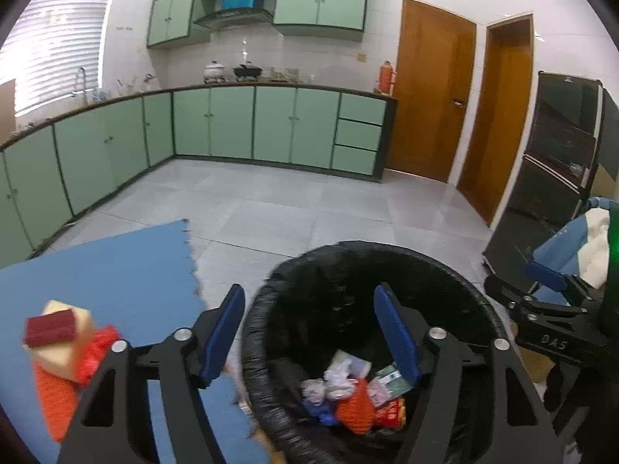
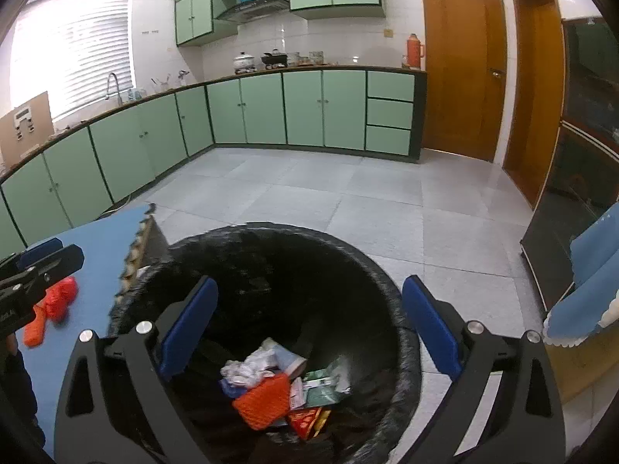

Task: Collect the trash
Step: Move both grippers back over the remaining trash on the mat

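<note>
Both claws over bin (image 2: pixel 387 290), bag-lined, trash heap at bottom: orange net (image 2: pixel 265 400), tissue (image 2: pixel 247 367), packets.

Right gripper (image 2: pixel 309 332) spread wide, empty. Left gripper (image 1: pixel 309 340) spread, empty, its left finger hanging outside bin rim at 9 o'clock.

Leftover trash on blue mat (image 1: pixel 116 266) at 9 o'clock: sponge (image 1: pixel 50 330), orange net scraps (image 1: pixel 54 398).

Risks:
- finger snags liner on pull-out, drags bag or tips bin
- claws collide, close together
- sponge stack loose, could scatter on grab

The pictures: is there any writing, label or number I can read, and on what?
"DAS": embossed on the black body of the right gripper, seen in the left wrist view.
Packets in the bin: print too blurred to read.
Cardboard by the window: marks too small to read.
</note>
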### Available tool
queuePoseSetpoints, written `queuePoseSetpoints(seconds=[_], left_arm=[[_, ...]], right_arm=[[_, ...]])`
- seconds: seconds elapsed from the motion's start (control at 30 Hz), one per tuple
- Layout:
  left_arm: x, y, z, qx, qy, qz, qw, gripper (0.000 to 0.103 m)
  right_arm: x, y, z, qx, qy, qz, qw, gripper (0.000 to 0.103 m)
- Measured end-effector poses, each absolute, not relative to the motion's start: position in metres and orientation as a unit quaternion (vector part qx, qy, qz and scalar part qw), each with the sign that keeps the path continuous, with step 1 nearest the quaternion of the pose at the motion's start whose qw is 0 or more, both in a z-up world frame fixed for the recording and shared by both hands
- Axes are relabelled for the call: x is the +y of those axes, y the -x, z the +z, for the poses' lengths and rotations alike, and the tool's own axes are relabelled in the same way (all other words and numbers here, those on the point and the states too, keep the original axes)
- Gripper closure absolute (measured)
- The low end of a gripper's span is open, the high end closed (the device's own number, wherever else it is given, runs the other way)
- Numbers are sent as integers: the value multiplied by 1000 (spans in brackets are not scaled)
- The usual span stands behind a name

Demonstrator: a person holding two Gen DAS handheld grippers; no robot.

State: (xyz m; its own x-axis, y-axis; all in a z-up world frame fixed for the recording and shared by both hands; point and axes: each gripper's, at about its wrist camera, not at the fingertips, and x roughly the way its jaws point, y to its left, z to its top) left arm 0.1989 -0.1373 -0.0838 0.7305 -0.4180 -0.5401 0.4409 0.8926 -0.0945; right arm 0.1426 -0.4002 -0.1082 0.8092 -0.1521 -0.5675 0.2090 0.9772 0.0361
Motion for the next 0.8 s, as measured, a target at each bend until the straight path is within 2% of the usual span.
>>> queuePoseSetpoints(seconds=[0.33,0.8], left_arm=[[-34,-169,-74,265,-17,-135,955,31],[95,-146,-97,282,2,-2,959,31]], right_arm=[[-316,-140,-89,278,-52,-34,958,6],[-187,-155,-104,293,-36,44,955,6]])
